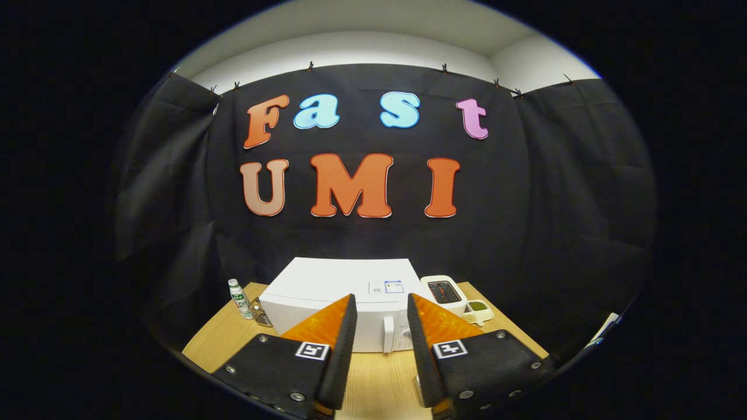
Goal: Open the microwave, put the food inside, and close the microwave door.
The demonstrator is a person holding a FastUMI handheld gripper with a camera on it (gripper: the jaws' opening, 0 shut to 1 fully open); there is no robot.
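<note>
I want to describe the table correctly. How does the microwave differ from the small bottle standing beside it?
The microwave is a wide, white, low box; the bottle is slim, upright, with a white cap and green label. The microwave sits just beyond the fingers of the open, empty hand-held gripper; the bottle stands off to its side. Both rest on the wooden table.

So the one camera is riding on the gripper (382,318), sitting above the near edge of the wooden table (222,341) and looking forward and slightly down along both parted fingers. It's facing the microwave (332,297) at the table's far edge, not close up, with the booth wall behind.
</note>
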